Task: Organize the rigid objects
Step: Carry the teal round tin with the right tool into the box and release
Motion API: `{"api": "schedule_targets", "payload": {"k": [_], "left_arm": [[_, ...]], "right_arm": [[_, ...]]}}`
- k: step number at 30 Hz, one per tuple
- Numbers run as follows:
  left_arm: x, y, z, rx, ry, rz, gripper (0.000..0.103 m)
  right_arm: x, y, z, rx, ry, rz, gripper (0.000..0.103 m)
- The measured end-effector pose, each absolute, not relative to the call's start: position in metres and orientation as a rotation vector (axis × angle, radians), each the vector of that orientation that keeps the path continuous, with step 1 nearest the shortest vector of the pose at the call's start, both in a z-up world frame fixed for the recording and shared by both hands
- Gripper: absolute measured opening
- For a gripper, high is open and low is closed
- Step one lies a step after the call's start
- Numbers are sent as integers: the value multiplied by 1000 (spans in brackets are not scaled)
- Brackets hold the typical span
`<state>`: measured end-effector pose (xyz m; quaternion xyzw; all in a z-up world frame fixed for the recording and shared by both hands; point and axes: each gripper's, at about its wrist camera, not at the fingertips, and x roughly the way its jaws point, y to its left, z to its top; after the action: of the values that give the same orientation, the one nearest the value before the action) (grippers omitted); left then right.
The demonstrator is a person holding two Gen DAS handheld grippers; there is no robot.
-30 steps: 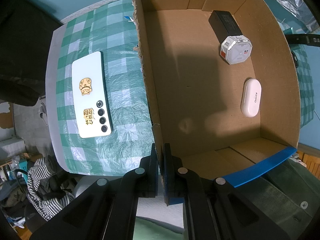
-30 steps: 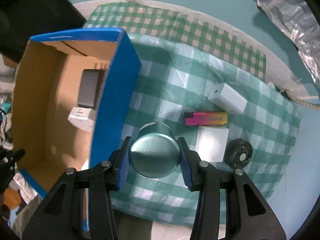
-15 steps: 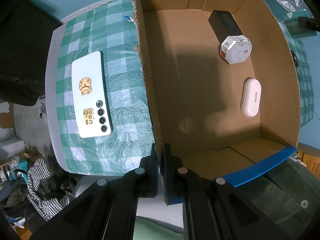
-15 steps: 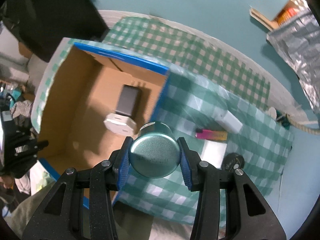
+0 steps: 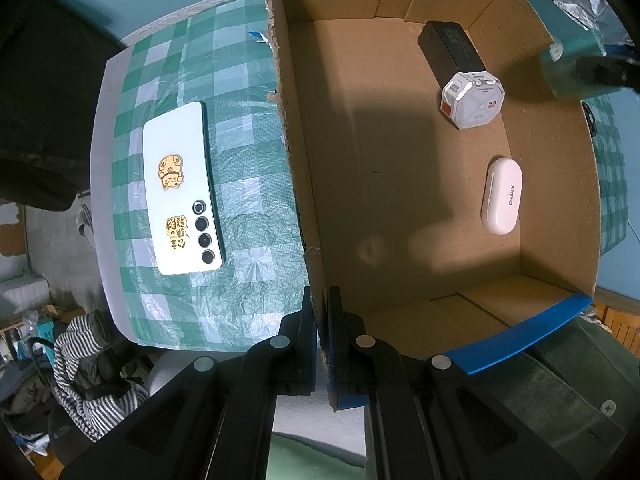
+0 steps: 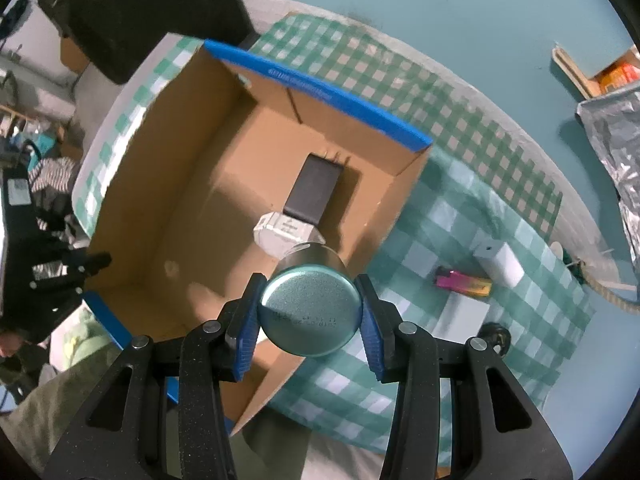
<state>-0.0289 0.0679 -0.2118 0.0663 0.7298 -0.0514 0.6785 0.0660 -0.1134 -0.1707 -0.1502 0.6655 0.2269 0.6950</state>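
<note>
Overhead, R gripper (image 6: 308, 312) gripping tin (image 6: 308, 316), box (image 6: 328, 92)

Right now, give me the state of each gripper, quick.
Left gripper: shut on the cardboard box wall.
Right gripper: shut on the teal tin, above the box.

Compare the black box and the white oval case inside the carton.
The black box is dark and rectangular; the oval case is white with rounded ends. The black box touches the white octagonal box, while the oval case lies apart from everything. The oval case shows printed lettering on top; the black box carries only faint print. Both lie flat on the carton floor, near the same wall.
</note>
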Motion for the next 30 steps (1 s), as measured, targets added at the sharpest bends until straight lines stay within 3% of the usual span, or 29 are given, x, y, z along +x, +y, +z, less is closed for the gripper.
{"api": "schedule_targets", "payload": {"k": [15, 26, 30], "left_arm": [[-30, 67, -212, 150, 1640, -118, 4], [-30, 66, -213, 149, 1642, -120, 4], [-31, 66, -213, 149, 1643, -120, 4]], "right_arm": [[57, -99, -206, -403, 1556, 504, 44], [58, -103, -199, -379, 1542, 491, 44], [60, -106, -193, -371, 1527, 484, 49]]}}
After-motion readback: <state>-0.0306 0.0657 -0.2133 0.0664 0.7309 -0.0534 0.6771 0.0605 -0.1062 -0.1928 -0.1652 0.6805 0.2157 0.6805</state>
